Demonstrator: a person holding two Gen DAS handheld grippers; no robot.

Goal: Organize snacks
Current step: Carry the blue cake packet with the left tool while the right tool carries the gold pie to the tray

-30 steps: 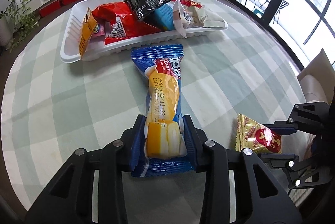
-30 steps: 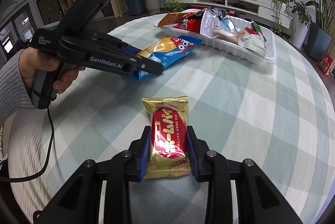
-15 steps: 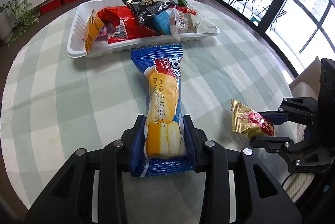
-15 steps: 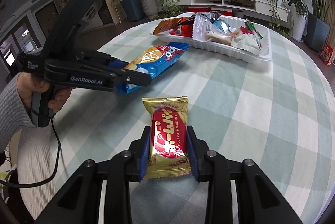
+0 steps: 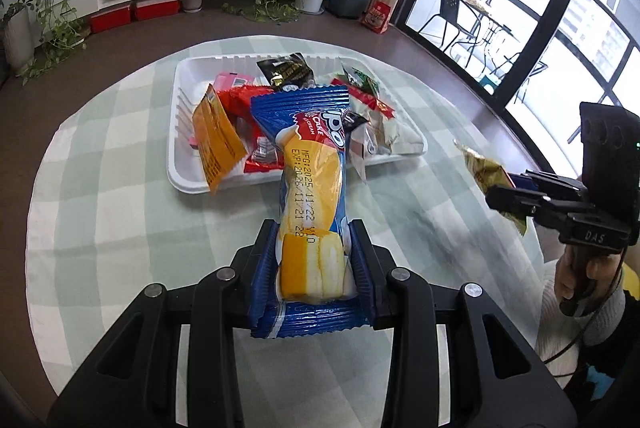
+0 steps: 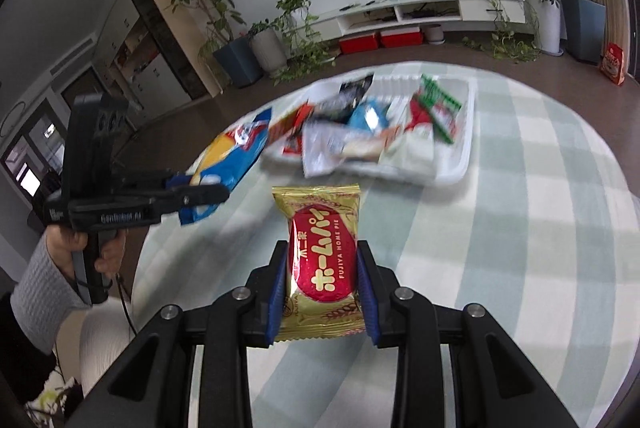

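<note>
A: What did the left gripper point(image 5: 314, 260) have?

B: Its jaws were clamped on the near end of a long blue cake packet point(image 5: 310, 188), which stuck out forward, held clear of the bench point(image 5: 120, 220) with its far end in front of the white tray point(image 5: 178, 180).

A: And the right gripper point(image 6: 322, 272)?

B: Its jaws were pressed on both sides of a gold pie packet point(image 6: 320, 256) with a red oval label, also held above the checked cloth.

A: Where was the tray?

B: Toward the far side of the round bench, heaped with snacks: an orange packet point(image 5: 216, 140) leaning on the near left wall, red and black wrappers behind it, a green-and-white one at the right end. From the right wrist view the tray point(image 6: 460, 164) and its contents were blurred.

A: Could you see the person?

B: A hand point(image 6: 80, 248) in a grey sleeve point(image 6: 40, 292) gripped the left tool's handle, and a hand point(image 5: 576, 268) held the right one beside the bench's edge.
</note>
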